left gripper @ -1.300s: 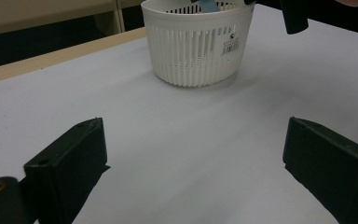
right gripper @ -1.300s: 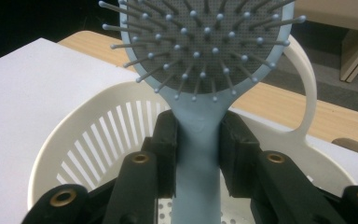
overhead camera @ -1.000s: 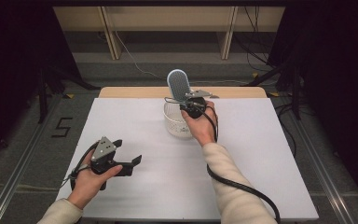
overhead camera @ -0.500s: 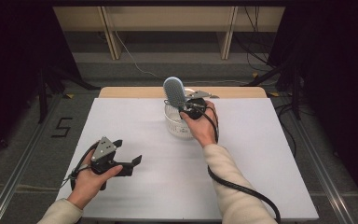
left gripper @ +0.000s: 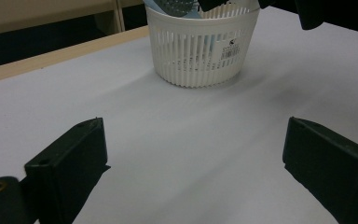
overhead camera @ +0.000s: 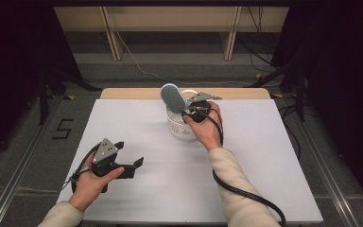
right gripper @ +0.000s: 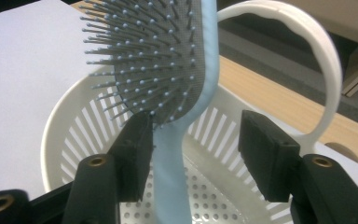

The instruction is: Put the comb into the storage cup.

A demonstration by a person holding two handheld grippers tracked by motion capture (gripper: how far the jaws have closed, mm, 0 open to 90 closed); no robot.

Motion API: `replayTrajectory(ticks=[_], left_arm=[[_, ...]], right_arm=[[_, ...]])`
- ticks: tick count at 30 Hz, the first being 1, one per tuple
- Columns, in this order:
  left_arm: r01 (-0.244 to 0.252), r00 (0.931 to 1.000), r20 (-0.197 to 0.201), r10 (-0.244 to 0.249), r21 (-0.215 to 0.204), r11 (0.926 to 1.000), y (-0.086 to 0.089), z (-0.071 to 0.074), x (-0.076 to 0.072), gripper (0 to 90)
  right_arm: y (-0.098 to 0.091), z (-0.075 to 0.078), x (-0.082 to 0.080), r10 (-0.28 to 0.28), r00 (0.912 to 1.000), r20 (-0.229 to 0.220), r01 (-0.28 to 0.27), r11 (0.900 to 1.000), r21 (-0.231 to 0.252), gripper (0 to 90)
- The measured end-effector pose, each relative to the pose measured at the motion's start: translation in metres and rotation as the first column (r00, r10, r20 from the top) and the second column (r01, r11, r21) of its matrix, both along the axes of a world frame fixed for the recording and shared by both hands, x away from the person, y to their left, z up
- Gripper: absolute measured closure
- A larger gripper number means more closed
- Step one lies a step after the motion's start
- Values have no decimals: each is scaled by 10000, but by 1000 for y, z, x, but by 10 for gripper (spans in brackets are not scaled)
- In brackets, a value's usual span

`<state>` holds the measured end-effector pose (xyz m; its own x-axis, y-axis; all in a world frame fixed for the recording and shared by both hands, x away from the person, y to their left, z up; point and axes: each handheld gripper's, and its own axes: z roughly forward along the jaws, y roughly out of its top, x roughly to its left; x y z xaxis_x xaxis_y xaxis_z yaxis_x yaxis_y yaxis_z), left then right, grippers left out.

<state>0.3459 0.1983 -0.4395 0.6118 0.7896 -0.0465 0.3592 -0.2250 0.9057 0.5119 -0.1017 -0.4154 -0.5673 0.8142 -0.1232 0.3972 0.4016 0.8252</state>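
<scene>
at the far middle of the tabletop (overhead camera: 274, 156), a light blue hairbrush (right gripper: 168, 79) stands upright in a white slotted basket (overhead camera: 179, 130), its handle down inside and its bristled head rising above the rim. from the right tool's own camera the handle runs down between the two black jaws: the left jaw's pad sits against the brush just under the bristles, while the right jaw stands clear of it with a gap. the right tool (overhead camera: 190, 111) has just been opening its jaws, and they are now spread around the brush without pinching it. the basket's thin white hoop handle (right gripper: 324, 79) arches up behind the brush. the person's right hand (overhead camera: 205, 127) holds this tool right over the basket, with its black cable (overhead camera: 246, 194) trailing back along the sleeve.

nearer the person and well apart from the basket, the left tool (overhead camera: 132, 163) rests low over the bare white tabletop in the left hand (overhead camera: 92, 182), its jaws spread wide with nothing between them; its camera sees the basket (left gripper: 200, 46) farther off, with a small barcode label on its wall
</scene>
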Motion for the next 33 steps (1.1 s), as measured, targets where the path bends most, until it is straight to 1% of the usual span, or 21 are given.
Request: replayTrajectory(ticks=[1,2,5,9,11,15,19,25,33], left_arm=[[2,10000,5,-2,5,10000,0,0,0,59],[9,10000,7,-9,4,10000,0,0,0,59],[5,10000,8,-5,9,10000,0,0,0,59],[9,10000,5,-9,23,10000,0,0,0,59],[1,10000,7,-1,23,10000,0,0,0,59],[8,10000,1,-8,28,10000,0,0,0,59],[8,10000,-21,-8,48,10000,0,0,0,62],[-36,10000,-47,37,50,10000,-1,-1,0,65],[-52,10000,-63,53,76,10000,0,-1,0,66]], right_arm=[[-1,0,-1,14,10000,67,-14,10000,16,431],[-2,2,-2,74,9999,145,-73,9999,-79,424],[-2,7,-4,178,9989,431,-179,9998,15,403],[-3,17,-6,185,9976,662,-194,9997,128,387],[-4,20,-7,213,9975,678,-226,9996,186,375],[-7,23,-8,361,9978,561,-381,9986,358,349],[-11,27,-8,606,9975,362,-626,9964,575,306],[-21,34,-11,915,9954,292,-929,9945,477,249],[-32,40,-15,1053,9941,279,-1061,9939,290,250]])
